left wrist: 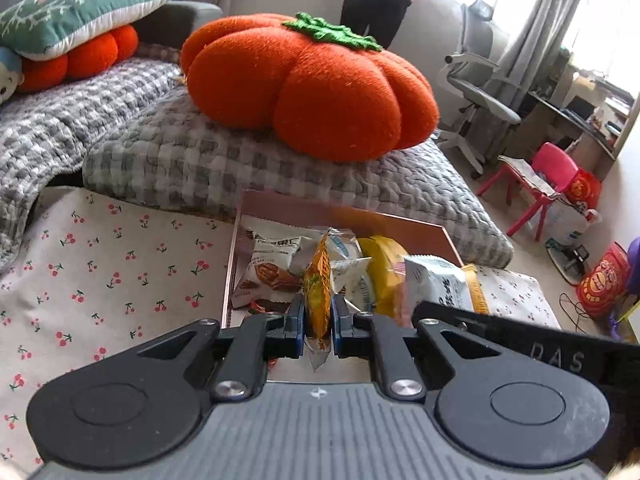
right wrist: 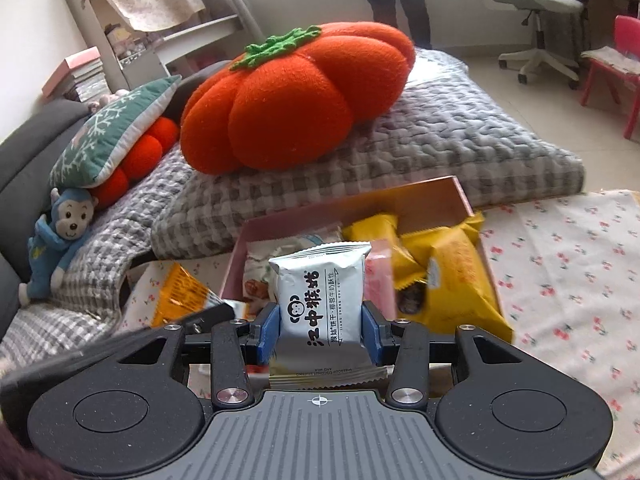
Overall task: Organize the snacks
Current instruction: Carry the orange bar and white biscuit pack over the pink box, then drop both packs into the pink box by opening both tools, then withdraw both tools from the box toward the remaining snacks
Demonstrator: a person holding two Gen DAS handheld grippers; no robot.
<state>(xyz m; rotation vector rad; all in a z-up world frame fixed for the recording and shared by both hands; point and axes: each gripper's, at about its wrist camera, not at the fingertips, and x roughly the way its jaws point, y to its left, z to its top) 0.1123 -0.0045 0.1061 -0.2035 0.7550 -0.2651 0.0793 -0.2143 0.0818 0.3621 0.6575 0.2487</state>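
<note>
A pink open box (left wrist: 344,214) (right wrist: 400,196) holds several snack packets on the cherry-print cloth (left wrist: 100,264). My left gripper (left wrist: 318,318) is shut on a thin orange snack packet (left wrist: 316,292), held edge-on over the box's near side. My right gripper (right wrist: 320,322) is shut on a white biscuit packet with black lettering (right wrist: 320,288), upright in front of the box. In the left wrist view that white packet (left wrist: 436,284) and the right gripper's black body (left wrist: 520,340) show at the right. In the right wrist view the orange packet (right wrist: 180,292) shows at the left.
A big orange pumpkin cushion (left wrist: 312,84) (right wrist: 288,100) lies on a grey checked quilt (left wrist: 180,152) just behind the box. Yellow packets (right wrist: 448,272) fill the box's right side. A person's legs (left wrist: 376,4) stand at the back, near an office chair (left wrist: 476,84) and a red stool (left wrist: 540,184).
</note>
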